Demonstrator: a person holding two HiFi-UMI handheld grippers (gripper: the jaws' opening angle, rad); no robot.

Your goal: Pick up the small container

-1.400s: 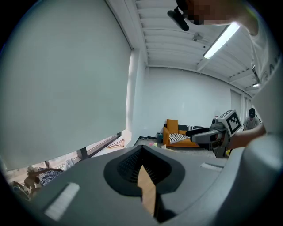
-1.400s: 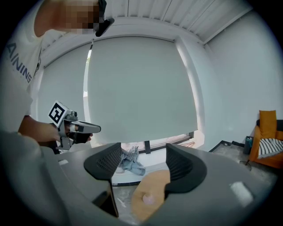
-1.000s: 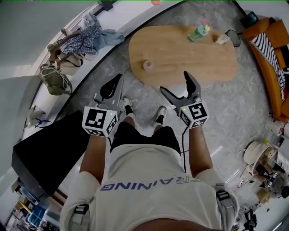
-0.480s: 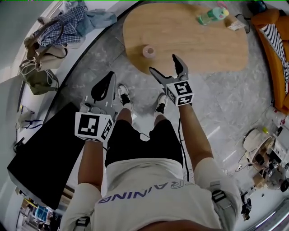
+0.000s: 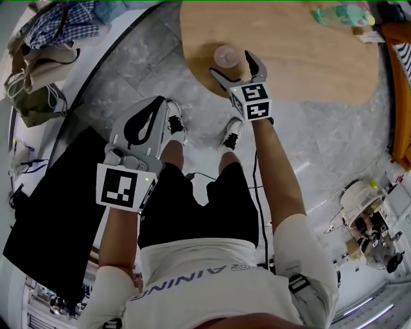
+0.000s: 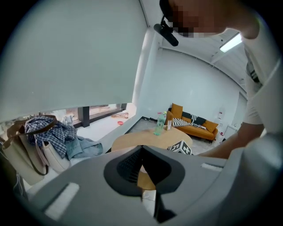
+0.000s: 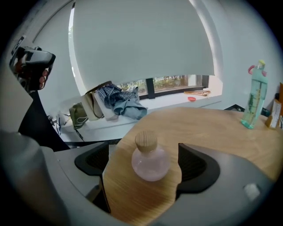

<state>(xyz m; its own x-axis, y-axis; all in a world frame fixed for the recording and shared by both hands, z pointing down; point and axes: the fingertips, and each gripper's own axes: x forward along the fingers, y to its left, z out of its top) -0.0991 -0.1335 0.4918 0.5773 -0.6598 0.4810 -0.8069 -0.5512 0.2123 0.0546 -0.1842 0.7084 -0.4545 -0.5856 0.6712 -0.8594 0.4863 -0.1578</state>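
Note:
The small container (image 7: 149,160) is a round pinkish glass bottle with a cork stopper, standing upright near the edge of the oval wooden table (image 7: 212,128). My right gripper (image 7: 142,155) is open, its dark pads (image 7: 95,161) standing on either side of the bottle without touching it. In the head view the container (image 5: 227,55) sits between the right gripper's (image 5: 231,64) fingers at the table's near edge. My left gripper (image 5: 160,104) hangs over the floor by the person's left leg, jaws shut and empty; its own view shows the left gripper's (image 6: 141,149) tips meeting.
A green water bottle (image 5: 340,14) and a small carton stand at the table's far side. Bags and clothing (image 5: 38,58) lie on the window ledge at left, a black slab (image 5: 58,212) beside the person, an orange sofa (image 5: 403,96) at right.
The right gripper has moved forward over the table's edge, and its open jaws now flank the container. The left gripper stays low and shut; the table has come closer in view.

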